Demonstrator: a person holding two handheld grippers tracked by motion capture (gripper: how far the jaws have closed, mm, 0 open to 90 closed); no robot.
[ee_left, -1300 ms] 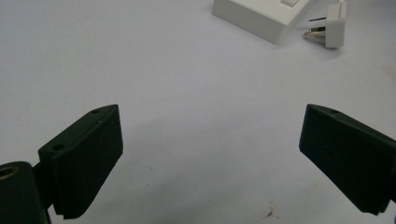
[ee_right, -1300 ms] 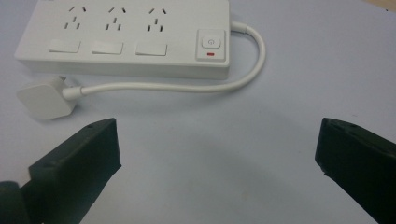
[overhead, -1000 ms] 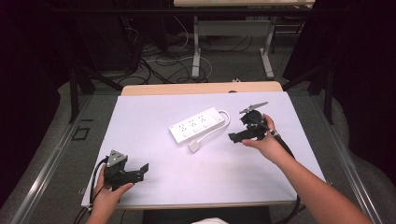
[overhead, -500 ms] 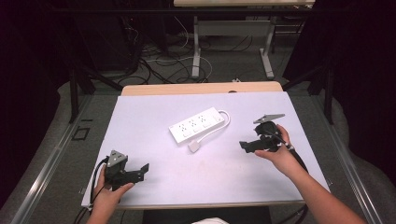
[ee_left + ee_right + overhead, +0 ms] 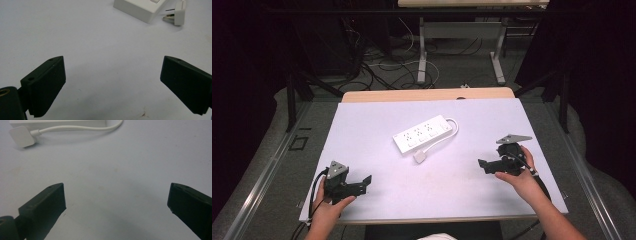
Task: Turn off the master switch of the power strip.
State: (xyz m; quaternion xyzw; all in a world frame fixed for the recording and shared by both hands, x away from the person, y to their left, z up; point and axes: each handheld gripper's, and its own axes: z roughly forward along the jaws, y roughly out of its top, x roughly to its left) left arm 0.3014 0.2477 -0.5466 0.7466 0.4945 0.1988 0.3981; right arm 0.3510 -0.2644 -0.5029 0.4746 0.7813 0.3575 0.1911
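Left claw: was held low over the near left part of the bench, jaws spread wide with nothing between them, as was seen in the left gripper view; it was pointed toward the middle of the bench.

Power strip: was lying flat near the middle of the bench, set at a slant, well apart from both claws; a corner of its white body was seen at the top of the left gripper view.

Cord: was looped out from the strip's far right end and brought back along its near side; it was seen as a white curve in the right gripper view.

Plug: was resting on the bench just beside the strip's near edge, its metal pins seen in the left gripper view, its flat back in the right gripper view.

Handling, judged: the strip was taken to be light, rigid plastic with smooth, rather slippery faces; the cord was taken to be soft and springy, so the plug would likely be dragged along if the body were lifted.

Hold, judged: the strip would best be pinched across its narrow width, on the long side walls near the middle, and the pins of the plug left untouched.

Right claw: was held over the near right part of the bench, jaws spread wide and empty in the right gripper view, aimed toward the strip.
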